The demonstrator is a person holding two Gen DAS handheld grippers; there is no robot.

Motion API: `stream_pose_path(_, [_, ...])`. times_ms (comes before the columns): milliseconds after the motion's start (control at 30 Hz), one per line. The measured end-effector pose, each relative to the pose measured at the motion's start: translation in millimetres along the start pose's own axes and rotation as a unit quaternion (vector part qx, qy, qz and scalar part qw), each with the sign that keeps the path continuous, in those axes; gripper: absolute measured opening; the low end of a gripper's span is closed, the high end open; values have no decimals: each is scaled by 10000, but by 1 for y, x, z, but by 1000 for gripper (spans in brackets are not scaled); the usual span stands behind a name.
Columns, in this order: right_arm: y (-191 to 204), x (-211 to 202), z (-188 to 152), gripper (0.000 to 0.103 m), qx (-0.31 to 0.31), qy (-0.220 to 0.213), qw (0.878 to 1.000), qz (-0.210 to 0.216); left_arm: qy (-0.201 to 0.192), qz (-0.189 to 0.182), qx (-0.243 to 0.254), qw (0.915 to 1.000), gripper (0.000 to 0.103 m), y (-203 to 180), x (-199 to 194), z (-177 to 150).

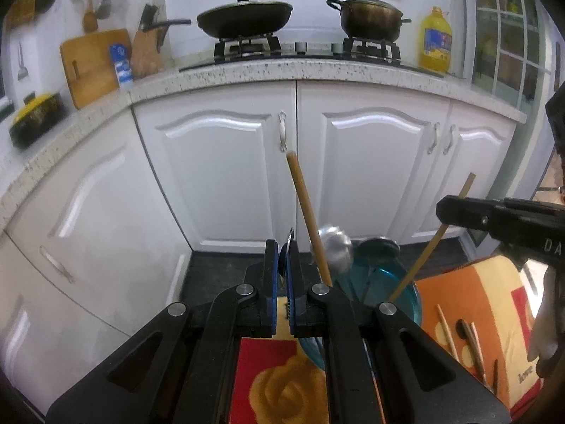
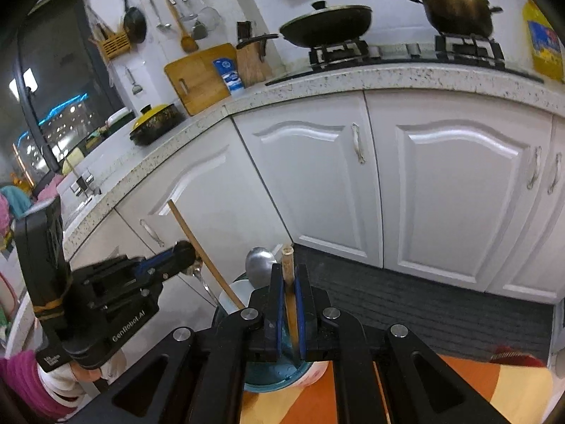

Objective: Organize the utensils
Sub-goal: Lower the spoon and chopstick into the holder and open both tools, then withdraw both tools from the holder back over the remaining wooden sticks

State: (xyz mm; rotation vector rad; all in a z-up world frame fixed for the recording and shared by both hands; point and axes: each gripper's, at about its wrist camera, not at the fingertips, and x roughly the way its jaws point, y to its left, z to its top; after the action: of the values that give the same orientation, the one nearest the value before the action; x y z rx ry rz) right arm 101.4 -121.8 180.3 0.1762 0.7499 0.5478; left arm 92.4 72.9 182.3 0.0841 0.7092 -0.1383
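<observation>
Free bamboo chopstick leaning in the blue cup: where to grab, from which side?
Upper bare shaft, from above, jaws across it. The free chopstick leans upright in the blue cup, lower part crowded by the silver spoon.

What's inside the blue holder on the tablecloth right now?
Standing in the blue holder: a wooden stick, a metal spoon and a dark spoon. The right claw holds another stick into it. Its bottom is hidden.

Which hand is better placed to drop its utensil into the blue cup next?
Right, probably. The right gripper is shut on a wooden chopstick whose lower end sits inside the blue cup; the metal spoon in the left gripper seems only at the rim.
</observation>
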Motion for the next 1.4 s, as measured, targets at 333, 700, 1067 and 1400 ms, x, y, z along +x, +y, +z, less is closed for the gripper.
stream_pose_path(333, [-11,-13,-13,33,129,84,9999,24,171,-302,-431,9985,44,4,-9,-8])
stream_pose_path(700, [-14,-44,-43,34,204,101,9997,-95,34,-323,-413,9986,54,-10,-39,-22])
stream_pose_path(1067, [-19,-73,-81,38,265,217,9984,-456,-60,-518,-207,9984,58,-44,-61,-39])
stream_pose_path(1400, [-49,-103,-120,43,422,403,9942,-907,223,-932,-102,9953,58,-85,-58,-59])
